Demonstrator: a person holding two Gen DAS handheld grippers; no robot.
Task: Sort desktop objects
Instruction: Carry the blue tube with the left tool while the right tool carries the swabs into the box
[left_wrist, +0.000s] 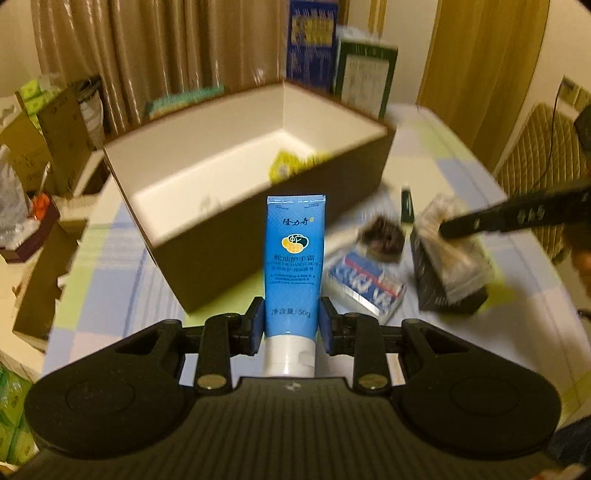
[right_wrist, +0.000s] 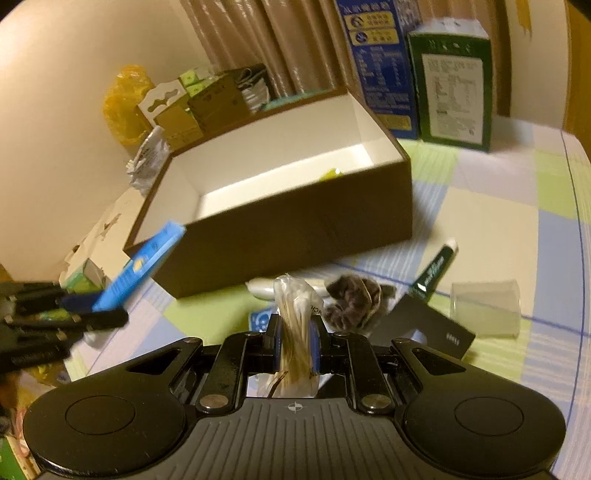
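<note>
My left gripper (left_wrist: 293, 325) is shut on a blue hand cream tube (left_wrist: 294, 258), held upright in front of the brown box (left_wrist: 258, 236); the tube also shows in the right wrist view (right_wrist: 144, 264). My right gripper (right_wrist: 295, 345) is shut on a clear bag of cotton swabs (right_wrist: 295, 325), lifted above the table; the bag also shows in the left wrist view (left_wrist: 454, 243). The box (right_wrist: 295, 229) has a white inside with a yellow-green item (left_wrist: 291, 164) in it.
On the checked tablecloth (right_wrist: 498, 221) lie a dark hair scrunchie (right_wrist: 356, 301), a green tube (right_wrist: 436, 271), a clear plastic cup (right_wrist: 487, 308), a black card (right_wrist: 432, 328), and a blue-white packet (left_wrist: 364, 284). Tall cartons (right_wrist: 454, 85) stand behind the box.
</note>
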